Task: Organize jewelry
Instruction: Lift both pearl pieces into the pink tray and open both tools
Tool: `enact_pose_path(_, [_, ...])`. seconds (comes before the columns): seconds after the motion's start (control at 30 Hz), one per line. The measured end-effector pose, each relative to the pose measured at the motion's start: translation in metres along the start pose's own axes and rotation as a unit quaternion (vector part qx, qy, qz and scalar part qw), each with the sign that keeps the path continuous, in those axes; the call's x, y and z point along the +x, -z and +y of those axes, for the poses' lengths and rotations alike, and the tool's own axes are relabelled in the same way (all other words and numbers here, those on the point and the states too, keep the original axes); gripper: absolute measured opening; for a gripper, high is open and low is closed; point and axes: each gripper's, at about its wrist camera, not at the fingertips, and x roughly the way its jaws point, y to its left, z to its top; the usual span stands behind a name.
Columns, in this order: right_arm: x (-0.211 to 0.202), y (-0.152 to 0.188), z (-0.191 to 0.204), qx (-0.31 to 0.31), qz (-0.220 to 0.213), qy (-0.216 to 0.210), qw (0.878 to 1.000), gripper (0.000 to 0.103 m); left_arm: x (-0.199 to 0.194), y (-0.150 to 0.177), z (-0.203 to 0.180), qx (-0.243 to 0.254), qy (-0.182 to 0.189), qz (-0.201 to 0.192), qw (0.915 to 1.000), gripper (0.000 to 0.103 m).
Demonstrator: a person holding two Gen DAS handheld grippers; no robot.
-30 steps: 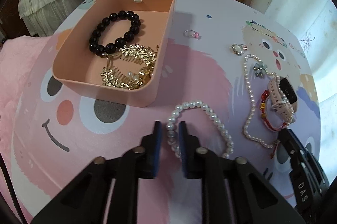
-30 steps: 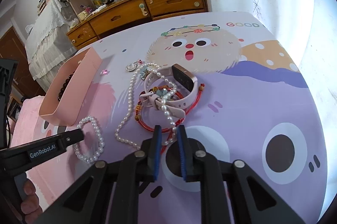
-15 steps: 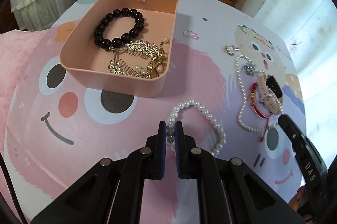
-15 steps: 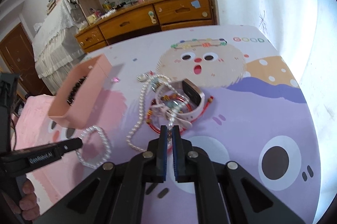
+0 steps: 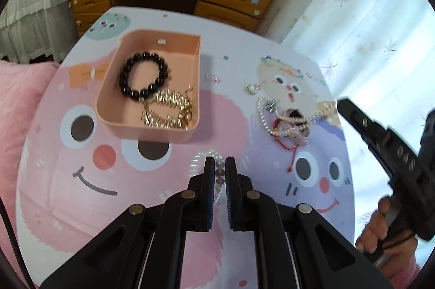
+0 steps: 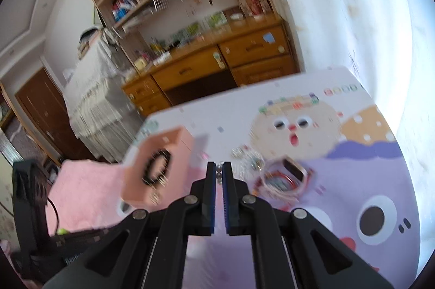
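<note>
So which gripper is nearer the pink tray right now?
Left. The left gripper holds the pearl bracelet just in front of the pink tray; the right gripper grips the pearl necklace farther off to its right.

Motion blur smears most of the right wrist view: the pink tray (image 6: 163, 166) and the black bead bracelet (image 6: 157, 166) inside it show only as soft shapes, and the tangle of watch and cords (image 6: 282, 177) to the right cannot be sorted into separate pieces. The pearl necklace (image 6: 219, 175) pinched at the right gripper (image 6: 219, 170) shows just a bead or two; the rest is hidden behind the fingers. In the left wrist view, the pearl bracelet (image 5: 218, 173) is largely covered by the left gripper (image 5: 219, 166), its near part out of sight. The small ring (image 5: 212, 77) and the charm (image 5: 252, 88) beyond the tray are too small to make out.
</note>
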Motion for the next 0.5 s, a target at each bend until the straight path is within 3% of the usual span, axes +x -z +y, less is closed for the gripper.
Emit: enact_pose_path(0.5, [-0.029, -0.063, 0.094, -0.034, -0.108, -0.039, 0.993, 0.004, -0.078, -0.056, 0.021, 0.081, 0.021, -0.080, 0.9932, 0.005])
